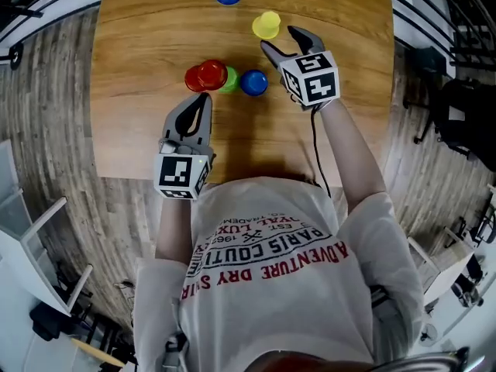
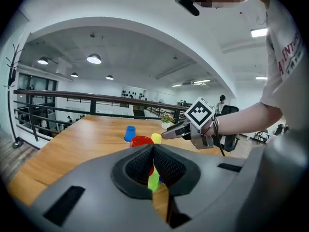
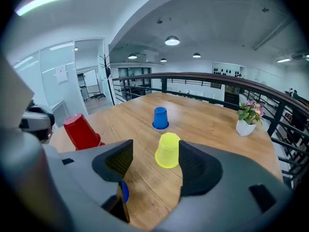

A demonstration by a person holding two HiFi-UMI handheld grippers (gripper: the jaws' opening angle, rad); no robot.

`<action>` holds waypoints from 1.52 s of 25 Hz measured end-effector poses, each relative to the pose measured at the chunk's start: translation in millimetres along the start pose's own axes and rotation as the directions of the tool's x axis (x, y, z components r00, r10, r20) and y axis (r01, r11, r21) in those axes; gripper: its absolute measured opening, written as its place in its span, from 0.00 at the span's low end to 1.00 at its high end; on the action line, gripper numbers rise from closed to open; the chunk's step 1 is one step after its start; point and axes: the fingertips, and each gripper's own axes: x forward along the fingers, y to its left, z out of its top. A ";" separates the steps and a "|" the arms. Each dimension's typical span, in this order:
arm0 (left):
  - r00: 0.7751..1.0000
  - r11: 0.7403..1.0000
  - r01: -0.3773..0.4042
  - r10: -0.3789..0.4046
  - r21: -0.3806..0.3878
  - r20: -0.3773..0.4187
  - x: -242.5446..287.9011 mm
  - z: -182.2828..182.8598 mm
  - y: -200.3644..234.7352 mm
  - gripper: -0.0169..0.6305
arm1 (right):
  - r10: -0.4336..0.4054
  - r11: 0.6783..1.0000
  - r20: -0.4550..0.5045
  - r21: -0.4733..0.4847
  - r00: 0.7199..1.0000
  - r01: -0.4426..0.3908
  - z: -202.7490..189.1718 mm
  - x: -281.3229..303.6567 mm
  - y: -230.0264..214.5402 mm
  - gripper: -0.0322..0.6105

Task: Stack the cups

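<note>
R gripper [image 1: 277,39], fingers apart, faces yellow cup [image 3: 168,150] at 12 o'clock, prob. light, flimsy, so pinch sidewall gently; L gripper [image 1: 205,98] fingers together.

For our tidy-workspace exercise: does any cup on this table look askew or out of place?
Yes: the red cup leans in the right gripper view, apparently perched crooked over a second red one rather than nested squarely.

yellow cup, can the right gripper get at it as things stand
Probably yes: the right gripper is open, and the yellow cup stands just ahead of its jaws, nothing between.
</note>
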 end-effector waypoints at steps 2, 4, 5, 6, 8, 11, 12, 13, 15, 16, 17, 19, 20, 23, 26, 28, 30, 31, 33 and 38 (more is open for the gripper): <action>1.000 1.000 -0.025 0.025 -0.019 -0.003 7.8 -5.3 -8.0 0.05 | 0.018 1.000 -0.009 -0.010 1.000 -0.018 -7.2 12.3 -9.7 0.50; 0.999 0.998 -0.044 0.044 -0.033 -0.003 16.3 -9.3 -15.6 0.05 | 0.032 0.999 -0.015 -0.020 0.999 -0.032 -13.0 23.7 -18.9 0.50; 0.999 0.998 -0.050 0.050 -0.036 -0.005 19.8 -11.3 -19.4 0.05 | 0.040 0.999 -0.018 -0.024 0.999 -0.041 -16.3 29.0 -22.2 0.50; 0.998 0.998 -0.055 0.055 -0.036 -0.006 22.6 -13.1 -22.5 0.05 | 0.050 0.998 -0.020 -0.028 0.999 -0.051 -19.5 34.4 -24.3 0.50; 0.998 0.997 -0.067 0.066 -0.030 -0.010 27.1 -16.0 -25.7 0.05 | 0.072 0.997 -0.023 -0.041 0.997 -0.072 -24.1 45.6 -26.4 0.50; 0.997 0.997 -0.079 0.079 -0.025 -0.021 32.4 -19.8 -25.9 0.05 | 0.090 0.994 -0.024 -0.055 0.996 -0.091 -26.4 61.3 -29.4 0.50; 0.997 0.997 -0.080 0.079 -0.024 -0.024 33.1 -21.0 -25.7 0.05 | 0.090 0.994 -0.024 -0.056 0.996 -0.092 -26.7 65.2 -30.2 0.50; 0.996 0.996 -0.081 0.080 -0.023 -0.027 32.9 -22.3 -25.4 0.05 | 0.089 0.994 -0.025 -0.056 0.996 -0.090 -27.4 68.3 -30.4 0.50; 0.996 0.996 -0.087 0.087 -0.023 -0.036 31.5 -25.1 -24.2 0.05 | 0.085 0.995 -0.030 -0.057 0.996 -0.087 -29.9 73.6 -29.8 0.50; 0.995 0.995 -0.093 0.092 -0.025 -0.041 31.2 -26.4 -23.4 0.05 | 0.084 0.995 -0.035 -0.058 0.996 -0.086 -31.2 76.3 -29.6 0.50; 0.994 0.995 -0.096 0.095 -0.027 -0.044 31.4 -27.3 -23.0 0.05 | 0.083 0.995 -0.040 -0.058 0.996 -0.086 -32.3 78.7 -29.8 0.50; 0.995 0.995 -0.092 0.090 -0.026 -0.044 32.5 -27.3 -23.5 0.05 | 0.077 0.995 -0.044 -0.062 0.996 -0.079 -32.9 81.5 -30.9 0.50; 0.996 0.996 -0.083 0.083 -0.023 -0.041 33.0 -26.2 -24.5 0.05 | 0.071 0.995 -0.042 -0.066 0.997 -0.073 -32.1 81.4 -31.3 0.47; 0.997 0.998 -0.064 0.063 -0.010 -0.032 33.1 -22.6 -27.3 0.05 | 0.064 0.995 -0.028 -0.078 0.998 -0.066 -27.7 75.4 -30.4 0.44; 0.998 0.999 -0.054 0.054 -0.003 -0.026 31.9 -19.3 -28.9 0.05 | 0.071 0.994 -0.008 -0.086 0.997 -0.072 -20.9 62.7 -26.1 0.43; 0.999 0.999 -0.043 0.043 0.004 -0.021 30.4 -16.2 -31.5 0.05 | 0.073 0.993 0.011 -0.091 0.997 -0.071 -15.0 50.9 -22.9 0.43; 1.000 1.000 -0.027 0.027 0.012 -0.015 28.2 -12.9 -34.9 0.05 | 0.077 0.993 0.029 -0.091 0.997 -0.074 -10.0 37.8 -17.6 0.43; 1.000 1.000 -0.019 0.019 0.017 -0.011 26.7 -11.3 -36.5 0.05 | 0.083 0.993 0.035 -0.092 0.996 -0.079 -8.0 31.2 -13.6 0.43; 1.000 1.000 -0.004 0.004 0.028 -0.003 22.9 -8.1 -38.3 0.05 | 0.106 0.989 0.043 -0.104 0.993 -0.101 -4.8 18.0 -2.3 0.43; 1.000 0.999 0.007 -0.007 0.041 0.017 7.9 -2.2 -34.5 0.05 | 0.147 0.979 0.050 -0.150 0.988 -0.138 1.0 -10.6 28.4 0.43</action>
